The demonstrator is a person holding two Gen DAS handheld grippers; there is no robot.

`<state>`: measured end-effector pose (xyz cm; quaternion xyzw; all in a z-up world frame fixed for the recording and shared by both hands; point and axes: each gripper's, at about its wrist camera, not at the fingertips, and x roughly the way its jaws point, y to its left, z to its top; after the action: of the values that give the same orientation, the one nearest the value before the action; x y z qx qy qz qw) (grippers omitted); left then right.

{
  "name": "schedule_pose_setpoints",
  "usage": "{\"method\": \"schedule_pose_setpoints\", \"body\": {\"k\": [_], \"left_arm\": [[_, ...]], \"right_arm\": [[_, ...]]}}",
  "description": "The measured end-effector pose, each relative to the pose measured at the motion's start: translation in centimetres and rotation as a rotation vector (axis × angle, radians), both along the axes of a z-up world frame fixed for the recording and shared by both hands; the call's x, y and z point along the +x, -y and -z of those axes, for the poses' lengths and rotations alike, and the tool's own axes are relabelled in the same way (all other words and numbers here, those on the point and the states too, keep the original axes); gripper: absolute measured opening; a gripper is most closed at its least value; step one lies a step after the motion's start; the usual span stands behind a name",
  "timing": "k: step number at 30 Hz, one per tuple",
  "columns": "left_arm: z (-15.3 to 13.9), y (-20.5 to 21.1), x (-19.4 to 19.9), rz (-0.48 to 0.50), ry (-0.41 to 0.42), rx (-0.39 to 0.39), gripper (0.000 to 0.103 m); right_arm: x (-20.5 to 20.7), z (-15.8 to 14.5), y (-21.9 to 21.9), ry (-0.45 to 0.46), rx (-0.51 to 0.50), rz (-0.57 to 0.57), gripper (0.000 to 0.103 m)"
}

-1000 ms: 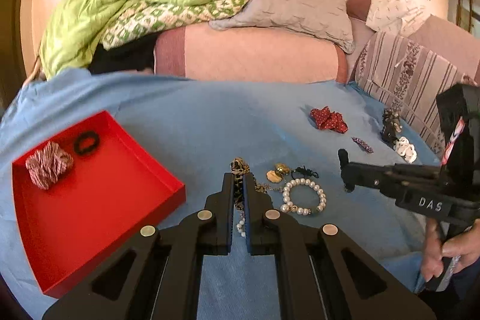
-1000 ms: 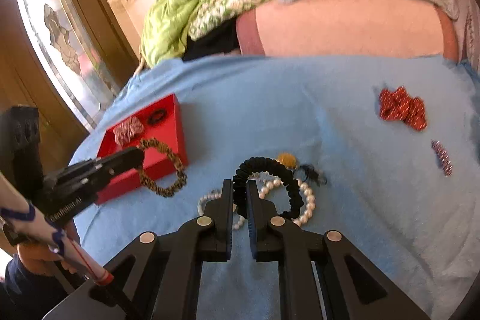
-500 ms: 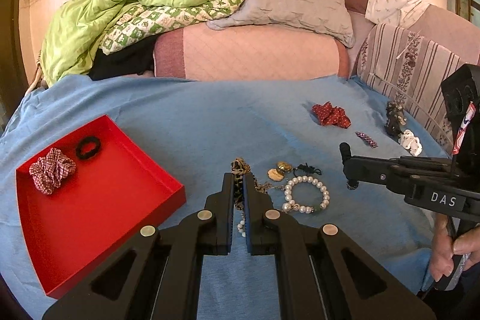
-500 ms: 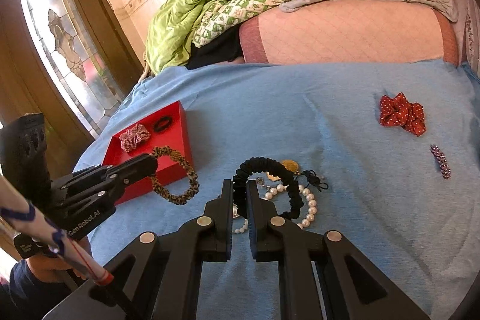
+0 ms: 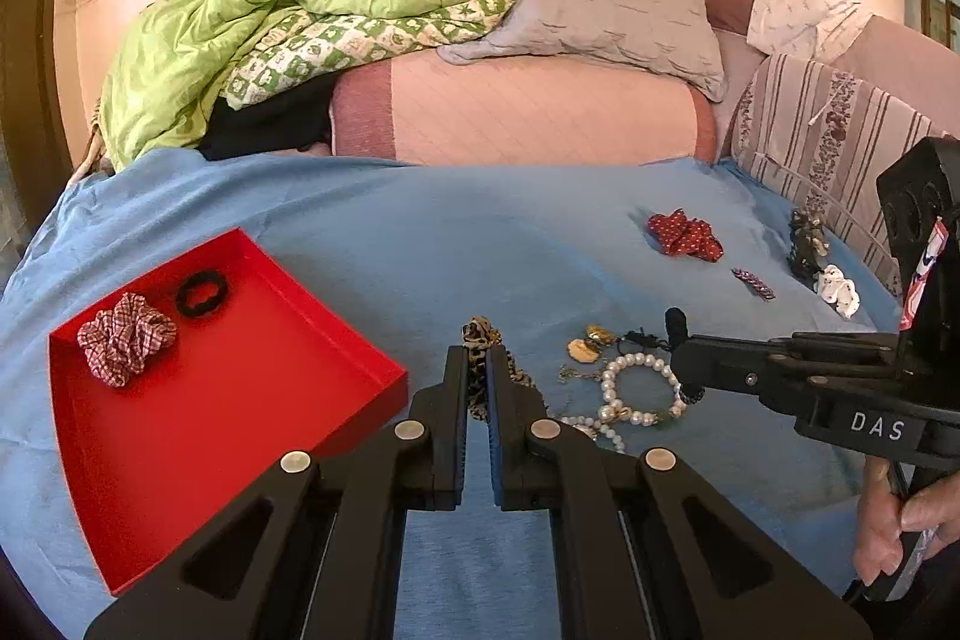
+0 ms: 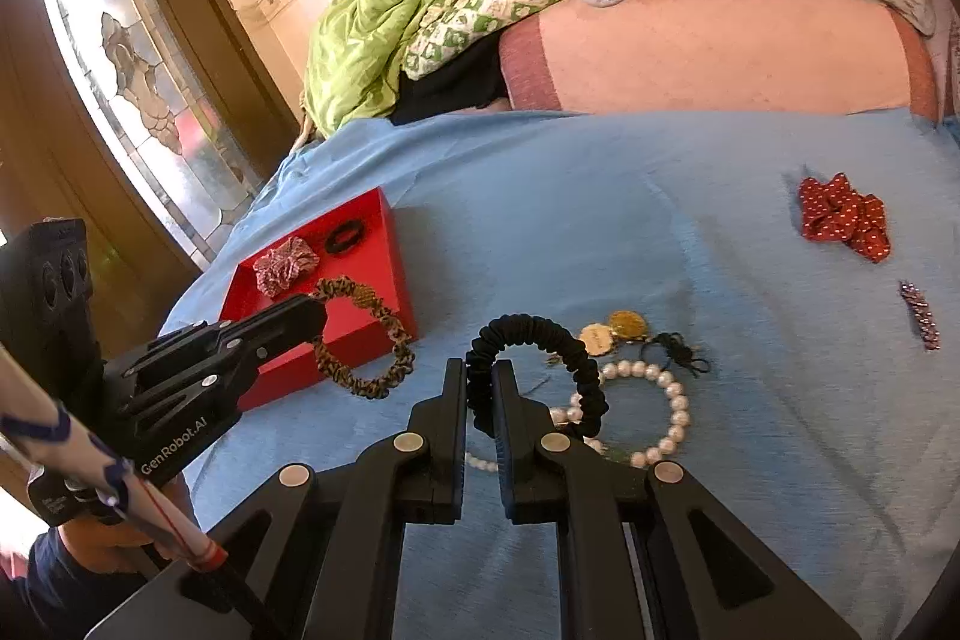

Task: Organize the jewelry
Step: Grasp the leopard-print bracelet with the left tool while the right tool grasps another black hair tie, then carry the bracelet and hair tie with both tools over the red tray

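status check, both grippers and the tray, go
Left gripper shut on leopard scrunchie, near red tray. Right gripper shut on black scrunchie. Nothing blocking the tray.

Tray [image 5: 336, 334] left of pearl bracelet [image 5: 639, 388]

Left gripper [image 5: 478, 370] apparently pinches leopard-print scrunchie [image 5: 478, 337].

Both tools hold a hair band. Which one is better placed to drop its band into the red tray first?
Left. Its tool holds the leopard band right beside the red tray; the right tool with the black band is farther away, over the pearls.
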<state>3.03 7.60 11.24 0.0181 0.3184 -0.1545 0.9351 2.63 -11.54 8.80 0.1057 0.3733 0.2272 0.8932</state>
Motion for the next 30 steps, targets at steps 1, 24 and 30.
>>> {"method": "schedule_pose_setpoints", "body": {"k": [1, 24, 30], "left_arm": [[0.0, -0.1, 0.0, -0.001, 0.001, 0.0, 0.005], [-0.2, -3.2, 0.8, -0.042, 0.023, -0.056, 0.005], [-0.5, -4.9, 0.6, -0.079, 0.041, -0.061, 0.005]], "right_arm": [[0.0, 0.1, -0.2, -0.001, 0.001, -0.002, 0.009], [0.5, 1.6, -3.6, -0.021, -0.006, -0.032, 0.009], [0.5, 1.4, -3.5, -0.02, 0.011, -0.012, 0.009]]}}
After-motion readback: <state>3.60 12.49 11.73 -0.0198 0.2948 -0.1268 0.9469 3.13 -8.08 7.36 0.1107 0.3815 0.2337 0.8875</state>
